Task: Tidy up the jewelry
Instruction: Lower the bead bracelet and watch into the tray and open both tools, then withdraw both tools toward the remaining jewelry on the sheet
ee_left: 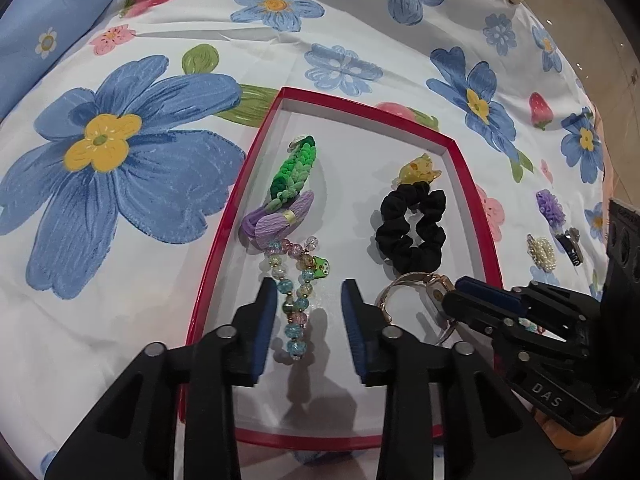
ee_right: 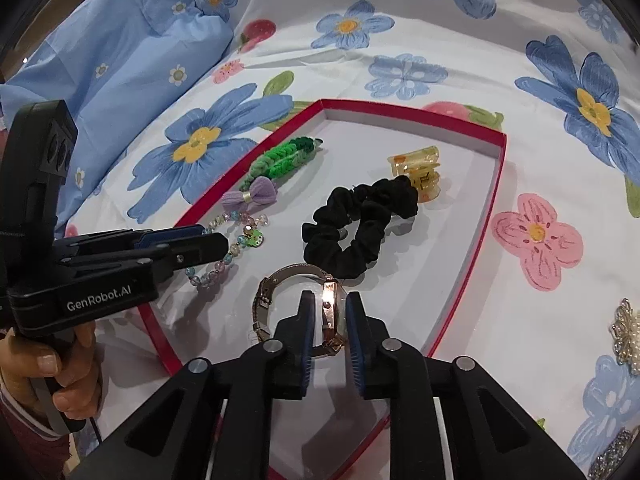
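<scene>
Placing watch [ee_right: 326, 312] into red box [ee_right: 486, 216].
Right gripper [ee_right: 329, 322] pinches its case, band toward scrunchie [ee_right: 360, 226]; left gripper [ee_left: 309, 312] wide, empty, astride bead bracelet [ee_left: 294, 300].

On my left gripper [ee_right: 208, 242], at the left edge of the right wrist view, white letters on the black body read "GenRobot.AI". On my right gripper [ee_left: 448, 300], lower right of the left wrist view, raised letters read "DAS"; the rest is hidden.
</scene>
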Available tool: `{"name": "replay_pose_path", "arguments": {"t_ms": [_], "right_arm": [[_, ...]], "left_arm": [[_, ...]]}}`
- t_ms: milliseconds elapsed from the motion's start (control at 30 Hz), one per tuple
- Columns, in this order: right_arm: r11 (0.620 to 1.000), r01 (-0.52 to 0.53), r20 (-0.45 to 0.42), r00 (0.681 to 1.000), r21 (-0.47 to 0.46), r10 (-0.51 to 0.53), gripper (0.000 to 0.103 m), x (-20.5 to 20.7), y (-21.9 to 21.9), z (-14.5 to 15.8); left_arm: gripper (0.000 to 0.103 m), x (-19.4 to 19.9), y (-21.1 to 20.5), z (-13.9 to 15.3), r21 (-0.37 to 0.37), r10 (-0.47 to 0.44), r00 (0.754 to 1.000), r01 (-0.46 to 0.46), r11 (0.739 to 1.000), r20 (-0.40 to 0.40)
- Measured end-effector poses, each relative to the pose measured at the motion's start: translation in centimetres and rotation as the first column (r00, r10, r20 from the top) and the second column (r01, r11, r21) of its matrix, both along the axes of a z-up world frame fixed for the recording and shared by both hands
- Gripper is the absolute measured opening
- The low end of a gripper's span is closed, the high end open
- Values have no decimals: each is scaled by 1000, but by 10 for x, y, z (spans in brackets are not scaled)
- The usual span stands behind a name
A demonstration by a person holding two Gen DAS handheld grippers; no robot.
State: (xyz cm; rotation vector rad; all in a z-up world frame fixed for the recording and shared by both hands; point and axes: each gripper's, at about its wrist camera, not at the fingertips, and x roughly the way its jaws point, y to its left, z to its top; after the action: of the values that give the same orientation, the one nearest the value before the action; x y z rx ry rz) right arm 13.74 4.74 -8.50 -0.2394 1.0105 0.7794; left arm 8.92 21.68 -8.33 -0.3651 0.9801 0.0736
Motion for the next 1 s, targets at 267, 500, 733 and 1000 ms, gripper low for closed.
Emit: {"name": "replay_pose_path", "arguments": {"t_ms": [267,500,733,1000], "right_arm": [[998,42,44,998,53,-44,35,-11,-27,25],[990,90,64,993,108,-98,37,-25,-66,46],[967,203,86,972,154,-218,42,-38,-135,65],[912,374,96,915,171,-393,50,-48,-222,74]], "left_arm": [[49,-6,-2,5,17,18,1000,-18,1000,-8],[51,-17,-14,18,32,10,1000,-10,999,10],[61,-33,-44,43,18,-29,998,28,999,59],[72,-42,-100,66,23,-127,986,126,992,103]]}}
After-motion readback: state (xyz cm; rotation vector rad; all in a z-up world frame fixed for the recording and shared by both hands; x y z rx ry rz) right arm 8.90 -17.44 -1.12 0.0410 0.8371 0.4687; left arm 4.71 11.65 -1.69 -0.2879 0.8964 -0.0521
